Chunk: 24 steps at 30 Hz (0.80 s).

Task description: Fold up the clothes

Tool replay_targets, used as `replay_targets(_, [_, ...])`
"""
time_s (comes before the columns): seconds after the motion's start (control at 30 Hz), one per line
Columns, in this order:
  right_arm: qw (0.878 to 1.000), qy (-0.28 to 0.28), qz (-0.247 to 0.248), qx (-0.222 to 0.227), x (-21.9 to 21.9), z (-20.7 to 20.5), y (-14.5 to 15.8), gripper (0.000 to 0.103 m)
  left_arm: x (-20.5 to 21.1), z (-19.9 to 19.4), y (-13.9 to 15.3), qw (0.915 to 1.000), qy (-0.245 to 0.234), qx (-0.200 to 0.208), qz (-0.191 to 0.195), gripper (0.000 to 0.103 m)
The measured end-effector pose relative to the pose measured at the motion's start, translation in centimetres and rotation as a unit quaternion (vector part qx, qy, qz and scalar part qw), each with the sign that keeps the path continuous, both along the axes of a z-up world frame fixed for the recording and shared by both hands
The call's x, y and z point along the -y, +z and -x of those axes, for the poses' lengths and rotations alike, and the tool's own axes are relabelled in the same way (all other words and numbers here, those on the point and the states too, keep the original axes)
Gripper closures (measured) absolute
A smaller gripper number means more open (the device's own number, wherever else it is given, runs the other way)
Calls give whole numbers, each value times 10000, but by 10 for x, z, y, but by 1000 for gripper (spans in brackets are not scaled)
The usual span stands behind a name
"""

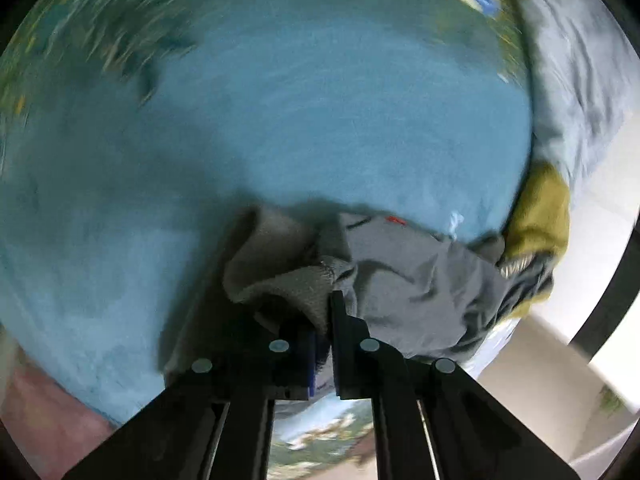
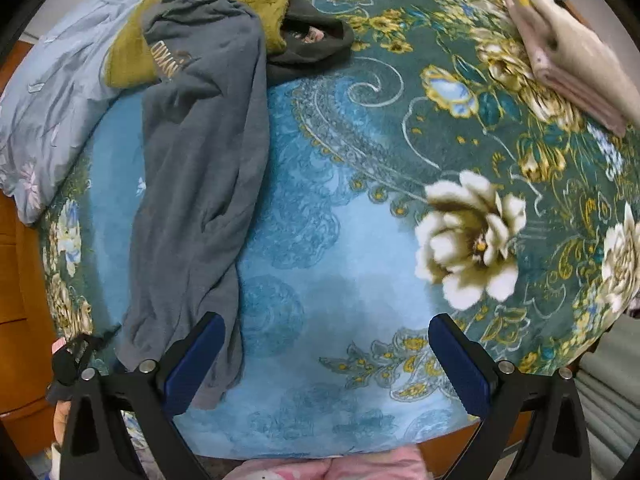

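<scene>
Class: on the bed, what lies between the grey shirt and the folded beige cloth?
Right wrist view: only bare floral bedspread separates the grey shirt from the folded beige cloth.

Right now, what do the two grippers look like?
Both are black and angular, with round silver screws. The right gripper has two long fingers lined with dark blue pads. The left gripper is built alike, with a strip of blue pad showing between its black fingers. No cables or sleeves show.

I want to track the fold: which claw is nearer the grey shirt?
Left. The left claw is shut on an edge of the grey shirt. The right claw is open above the blue bedspread, the shirt beside its left finger.
</scene>
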State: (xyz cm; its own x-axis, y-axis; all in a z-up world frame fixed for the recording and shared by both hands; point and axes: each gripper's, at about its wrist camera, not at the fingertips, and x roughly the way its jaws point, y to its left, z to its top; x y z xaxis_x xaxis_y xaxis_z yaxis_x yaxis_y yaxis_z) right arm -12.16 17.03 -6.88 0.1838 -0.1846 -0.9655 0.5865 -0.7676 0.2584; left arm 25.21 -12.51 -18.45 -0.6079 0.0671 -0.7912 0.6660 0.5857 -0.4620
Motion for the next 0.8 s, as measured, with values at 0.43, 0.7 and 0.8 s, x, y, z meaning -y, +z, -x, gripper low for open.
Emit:
replay_targets(0.43, [9933, 938, 653, -156, 197, 26, 15, 0, 75, 17, 93, 9720, -1485, 120, 1816, 98])
replay_targets(0.7, [9913, 1235, 442, -75, 324, 36, -12, 5, 31, 14, 50, 9854, -1433, 153, 902, 97])
replay_targets(0.8, [9914, 1297, 173, -91, 353, 36, -28, 23, 22, 17, 43, 9856, -1520, 176, 725, 97])
